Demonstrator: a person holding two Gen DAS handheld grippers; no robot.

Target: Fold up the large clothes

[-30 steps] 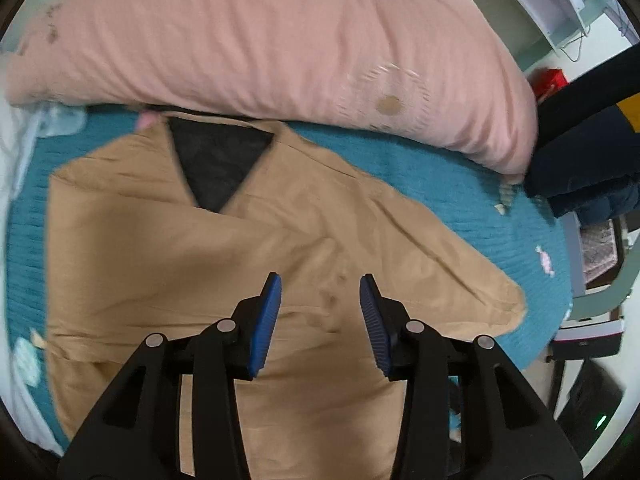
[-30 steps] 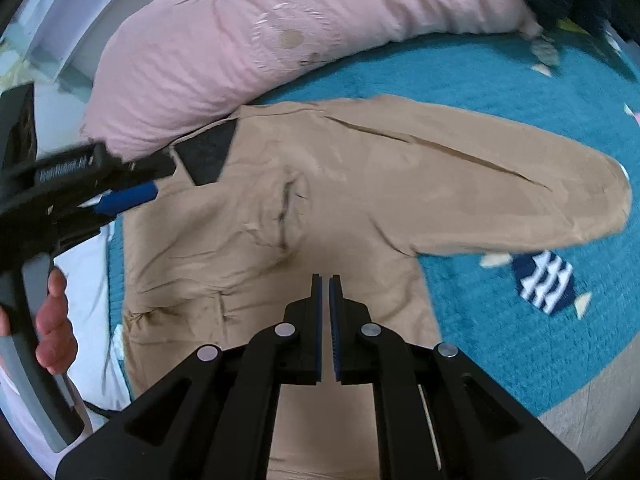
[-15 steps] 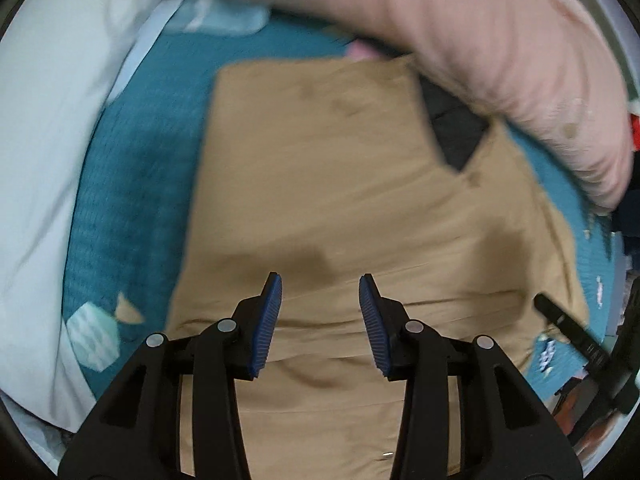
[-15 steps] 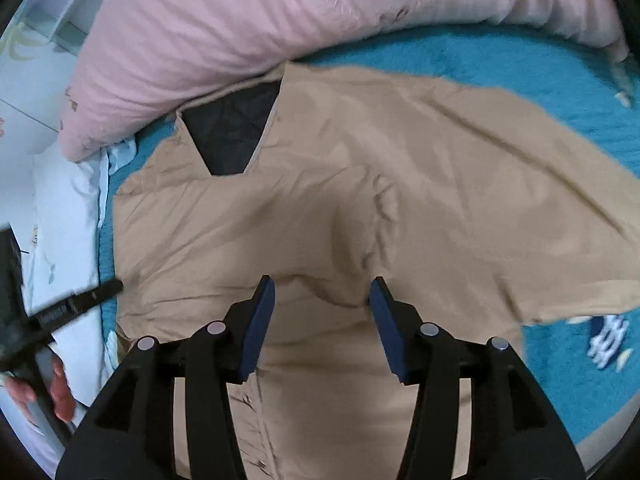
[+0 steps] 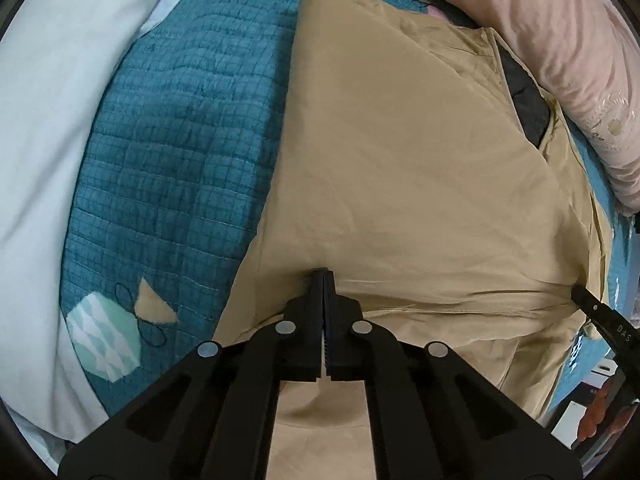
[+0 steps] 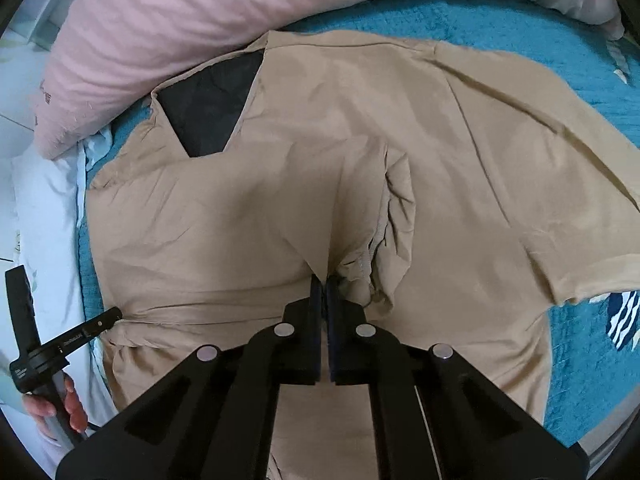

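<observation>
A large tan jacket (image 5: 400, 168) with a dark lining at the collar (image 6: 212, 108) lies spread on a teal quilted bedspread (image 5: 172, 152). One sleeve stretches out to the right (image 6: 560, 184). My left gripper (image 5: 323, 274) is shut on a fold of the jacket near its left side. My right gripper (image 6: 324, 280) is shut on a bunched fold of the jacket near its middle. The left gripper also shows at the jacket's left edge in the right wrist view (image 6: 108, 318). The right gripper's tip shows in the left wrist view (image 5: 584, 296).
A long pink pillow (image 6: 200, 12) lies along the far side of the bed, touching the collar. White bedding (image 5: 52, 120) borders the left. A fish patch (image 5: 116, 332) marks the bedspread. The bed edge is at the lower right (image 6: 600, 440).
Both grippers were open half a second ago and have closed on jacket fabric. Both cameras have moved down closer to the jacket.
</observation>
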